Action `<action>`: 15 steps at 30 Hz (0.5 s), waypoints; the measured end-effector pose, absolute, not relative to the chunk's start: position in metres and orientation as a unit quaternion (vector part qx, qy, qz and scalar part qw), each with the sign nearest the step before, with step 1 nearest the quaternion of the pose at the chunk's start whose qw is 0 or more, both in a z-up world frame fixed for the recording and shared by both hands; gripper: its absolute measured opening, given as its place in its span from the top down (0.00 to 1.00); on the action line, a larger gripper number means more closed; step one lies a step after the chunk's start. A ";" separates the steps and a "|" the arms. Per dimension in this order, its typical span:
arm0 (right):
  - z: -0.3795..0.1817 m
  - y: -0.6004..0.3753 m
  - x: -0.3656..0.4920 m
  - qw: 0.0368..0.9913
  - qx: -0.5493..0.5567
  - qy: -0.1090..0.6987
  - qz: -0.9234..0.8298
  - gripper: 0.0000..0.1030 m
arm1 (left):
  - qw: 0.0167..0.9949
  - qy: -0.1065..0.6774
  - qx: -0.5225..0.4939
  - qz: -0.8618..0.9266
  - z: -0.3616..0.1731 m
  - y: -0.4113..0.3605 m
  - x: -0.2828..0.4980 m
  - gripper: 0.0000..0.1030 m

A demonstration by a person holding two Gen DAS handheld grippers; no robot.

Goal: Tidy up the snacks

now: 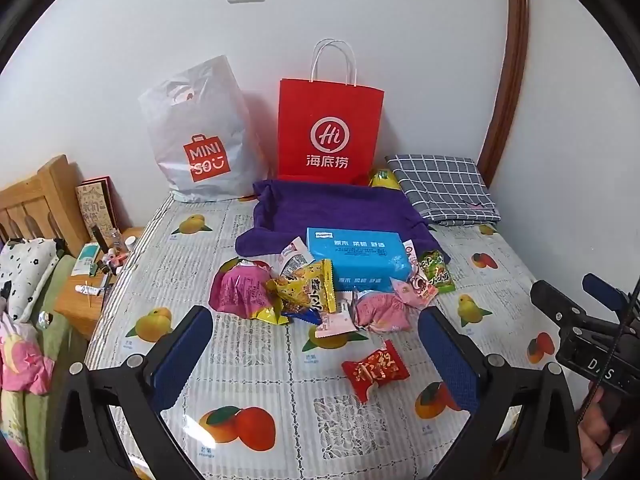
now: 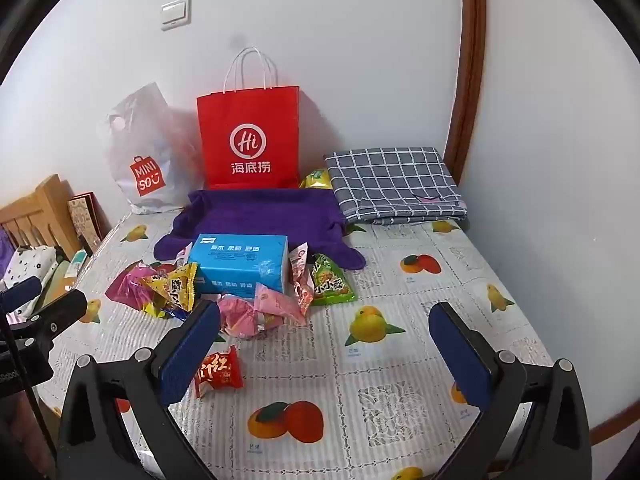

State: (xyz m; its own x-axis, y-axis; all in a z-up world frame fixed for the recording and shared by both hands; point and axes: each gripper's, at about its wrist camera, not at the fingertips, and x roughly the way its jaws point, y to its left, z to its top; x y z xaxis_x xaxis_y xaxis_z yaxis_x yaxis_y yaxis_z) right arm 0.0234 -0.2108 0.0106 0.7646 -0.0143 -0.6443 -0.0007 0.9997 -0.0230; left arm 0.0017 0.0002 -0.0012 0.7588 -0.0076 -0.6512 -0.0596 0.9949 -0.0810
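Several snack packets lie in a heap on the table: a magenta packet (image 1: pixel 236 294), a yellow packet (image 1: pixel 310 288), a pink packet (image 1: pixel 380 310), a green packet (image 1: pixel 438 272) and a lone red packet (image 1: pixel 376 370). They crowd around a blue tissue pack (image 1: pixel 358 258). In the right wrist view I see the red packet (image 2: pixel 218 372), the green packet (image 2: pixel 330 282) and the tissue pack (image 2: pixel 240 262). My left gripper (image 1: pixel 316 354) is open and empty, above the table just short of the red packet. My right gripper (image 2: pixel 326 348) is open and empty, to the right of the heap.
A red paper bag (image 1: pixel 330 132) and a white Miniso bag (image 1: pixel 200 136) stand against the wall. A purple towel (image 1: pixel 332 208) and a folded checked cloth (image 1: pixel 442 188) lie at the back. A wooden nightstand with small items (image 1: pixel 92 276) stands left of the fruit-print tablecloth (image 1: pixel 256 364).
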 end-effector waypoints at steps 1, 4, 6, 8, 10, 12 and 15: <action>0.010 -0.210 0.022 0.940 -0.013 0.342 -0.006 0.01 | 0.937 0.346 -0.046 0.014 -0.001 0.000 0.002 0.00; 0.009 -0.211 0.020 0.938 -0.006 0.345 -0.004 0.01 | 0.939 0.340 -0.042 0.016 0.001 -0.003 0.000 0.00; 0.013 -0.210 0.022 0.939 -0.007 0.345 -0.004 0.01 | 0.941 0.337 -0.041 0.017 0.000 -0.003 -0.002 0.00; 0.015 -0.211 0.021 0.939 -0.007 0.344 -0.003 0.01 | 0.941 0.336 -0.044 0.016 -0.001 -0.003 -0.002 0.00; 0.016 -0.212 0.022 0.938 -0.008 0.347 -0.002 0.01 | 0.941 0.334 -0.043 0.012 -0.003 -0.004 -0.005 0.00; 0.017 -0.213 0.020 0.938 -0.008 0.345 0.000 0.01 | 0.941 0.335 -0.046 0.011 -0.001 -0.001 -0.006 0.00; 0.019 -0.211 0.018 0.939 -0.007 0.343 0.000 0.01 | 0.941 0.336 -0.048 0.010 -0.001 0.001 -0.005 0.00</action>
